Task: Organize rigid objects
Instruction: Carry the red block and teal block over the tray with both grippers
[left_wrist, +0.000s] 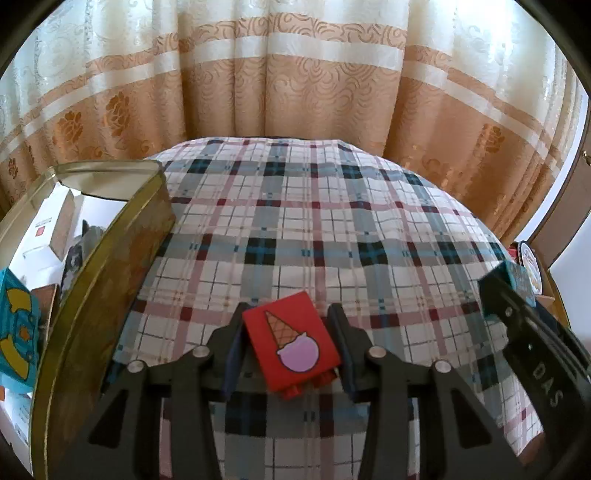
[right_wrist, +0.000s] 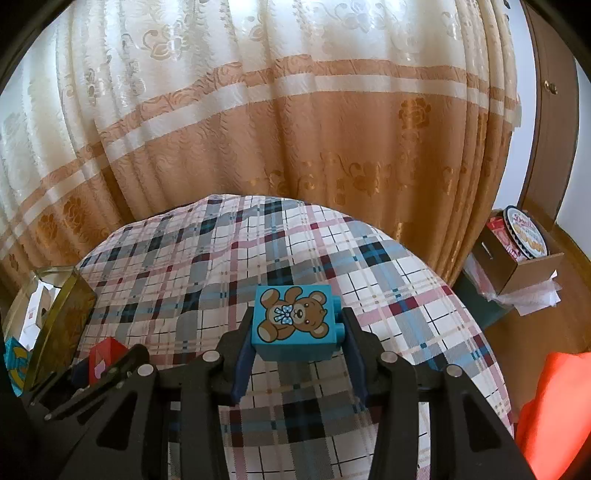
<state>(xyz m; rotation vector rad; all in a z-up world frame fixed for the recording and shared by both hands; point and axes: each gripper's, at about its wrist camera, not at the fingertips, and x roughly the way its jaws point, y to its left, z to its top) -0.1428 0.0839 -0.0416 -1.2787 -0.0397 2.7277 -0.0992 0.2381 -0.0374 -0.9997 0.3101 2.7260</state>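
Note:
My left gripper (left_wrist: 290, 345) is shut on a red block (left_wrist: 291, 343) with an ice-cream cone picture, held above the plaid cloth. My right gripper (right_wrist: 297, 330) is shut on a teal block (right_wrist: 295, 323) with a teddy bear picture, also held above the cloth. A gold tin box (left_wrist: 110, 266) stands open at the left, with a teal patterned block (left_wrist: 16, 332) and white cards inside. In the right wrist view the tin (right_wrist: 59, 321) sits far left, with my left gripper (right_wrist: 98, 363) and its red block (right_wrist: 105, 356) beside it.
A plaid cloth (left_wrist: 332, 221) covers the table. Curtains (left_wrist: 295, 74) hang close behind it. A cardboard box (right_wrist: 524, 258) with packets stands on the floor at right, and an orange cloth (right_wrist: 557, 413) lies at the right edge.

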